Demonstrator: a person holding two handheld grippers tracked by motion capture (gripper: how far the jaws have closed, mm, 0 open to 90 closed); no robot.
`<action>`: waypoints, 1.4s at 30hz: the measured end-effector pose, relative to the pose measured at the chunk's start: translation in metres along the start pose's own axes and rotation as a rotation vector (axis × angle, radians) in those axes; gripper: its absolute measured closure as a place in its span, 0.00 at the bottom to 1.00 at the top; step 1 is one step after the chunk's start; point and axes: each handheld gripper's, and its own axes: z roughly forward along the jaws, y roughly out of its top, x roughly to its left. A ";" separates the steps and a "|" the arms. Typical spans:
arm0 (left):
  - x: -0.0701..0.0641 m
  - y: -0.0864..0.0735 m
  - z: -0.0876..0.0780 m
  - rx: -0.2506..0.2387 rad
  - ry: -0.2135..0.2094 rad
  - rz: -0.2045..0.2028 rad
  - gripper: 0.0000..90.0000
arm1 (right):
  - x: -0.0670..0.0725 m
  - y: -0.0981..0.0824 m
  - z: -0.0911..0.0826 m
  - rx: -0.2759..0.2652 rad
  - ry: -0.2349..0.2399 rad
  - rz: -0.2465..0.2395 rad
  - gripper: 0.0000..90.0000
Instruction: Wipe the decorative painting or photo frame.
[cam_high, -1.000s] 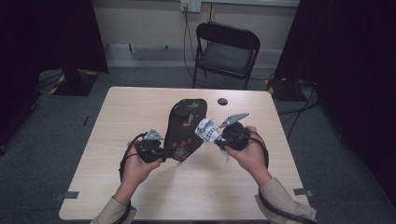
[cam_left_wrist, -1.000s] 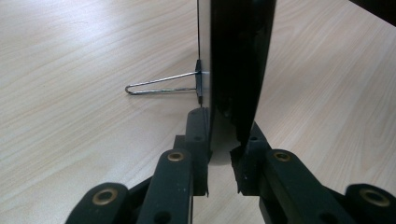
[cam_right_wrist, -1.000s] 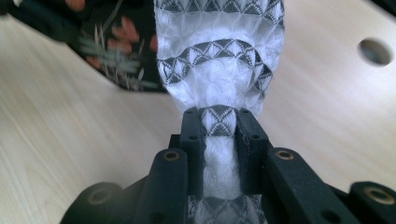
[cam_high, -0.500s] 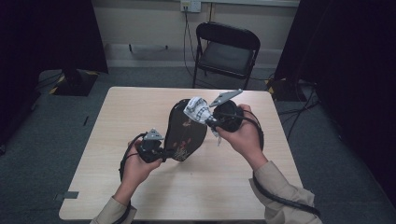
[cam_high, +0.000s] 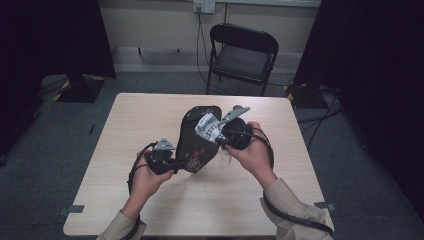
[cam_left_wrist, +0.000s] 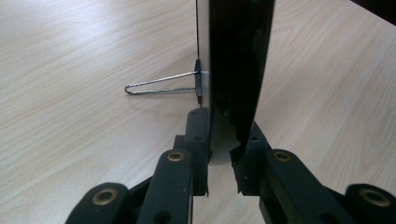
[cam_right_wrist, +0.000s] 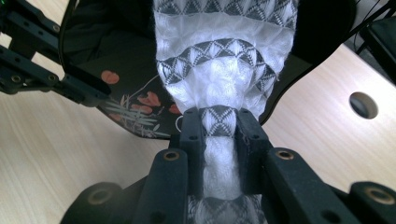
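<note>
A: What's at the left?
B: The left gripper (cam_high: 172, 164) pinches the near edge of the black flowered tray (cam_high: 197, 142), tilted up mid-table (cam_high: 125, 125).
A: And right?
B: The right gripper (cam_high: 220, 137) clamps a patterned white cloth (cam_high: 207, 126) against the tray's face.

tray (cam_high: 196, 145): held tilted above table (cam_high: 125, 125) centre, lower end at left gripper (cam_high: 172, 164), upper end farther back | cloth (cam_high: 209, 126): on tray's upper right part, in right gripper (cam_high: 220, 139) | chair (cam_high: 242, 55): behind table | small disc (cam_right_wrist: 364, 104): on table, right of tray
</note>
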 end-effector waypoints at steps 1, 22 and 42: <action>0.000 0.000 0.000 0.000 0.000 0.000 0.87 | 0.001 -0.002 0.002 0.003 0.003 0.002 0.85; 0.000 0.000 0.000 0.000 -0.001 0.001 0.87 | 0.017 -0.044 0.044 0.065 0.060 0.037 0.85; 0.000 0.000 0.000 0.000 0.000 -0.001 0.87 | 0.035 -0.092 0.087 0.156 0.126 0.072 0.85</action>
